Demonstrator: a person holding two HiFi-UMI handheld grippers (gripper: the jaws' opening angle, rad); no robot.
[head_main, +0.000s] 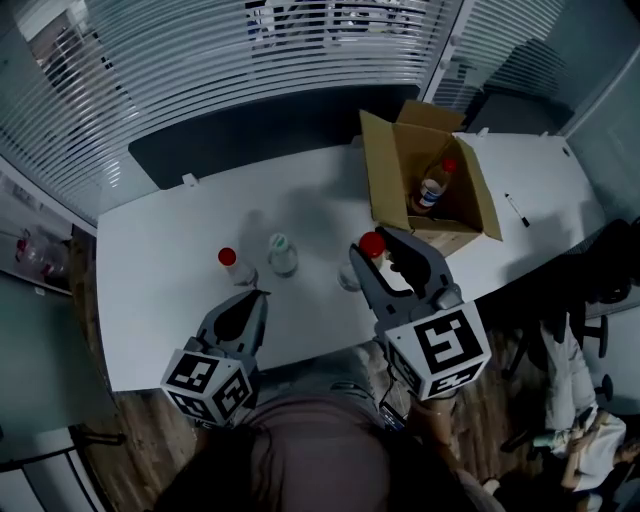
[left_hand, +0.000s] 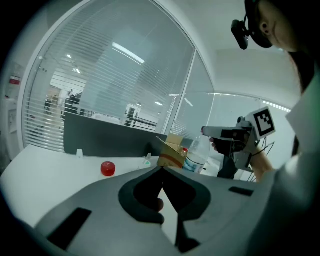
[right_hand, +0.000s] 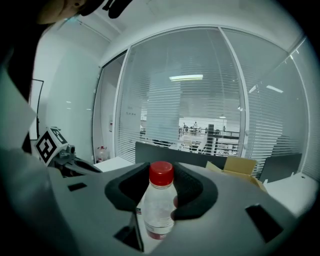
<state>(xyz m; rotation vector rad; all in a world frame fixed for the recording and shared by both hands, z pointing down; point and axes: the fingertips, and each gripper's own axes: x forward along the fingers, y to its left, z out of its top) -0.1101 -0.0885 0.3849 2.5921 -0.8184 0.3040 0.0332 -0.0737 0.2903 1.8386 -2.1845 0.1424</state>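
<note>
We hold the right gripper (head_main: 377, 254) clamped on a red-capped bottle (right_hand: 159, 200) over the tabletop (head_main: 160, 300), near its front edge. The left gripper (left_hand: 162, 172) is closed and empty at the front-left. A boxed bottle (head_main: 433, 188) already lies in the box (head_main: 385, 175) at the back-right corner. A second red-capped bottle (head_main: 232, 265) and a pale-capped bottle (head_main: 283, 256) remain standing mid-tabletop.

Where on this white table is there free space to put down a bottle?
Bare: the table's left end, beside the red-capped bottle, and the strip behind the pale-capped bottle toward the cardboard box. Crowded: the front middle, among the bottles.
</note>
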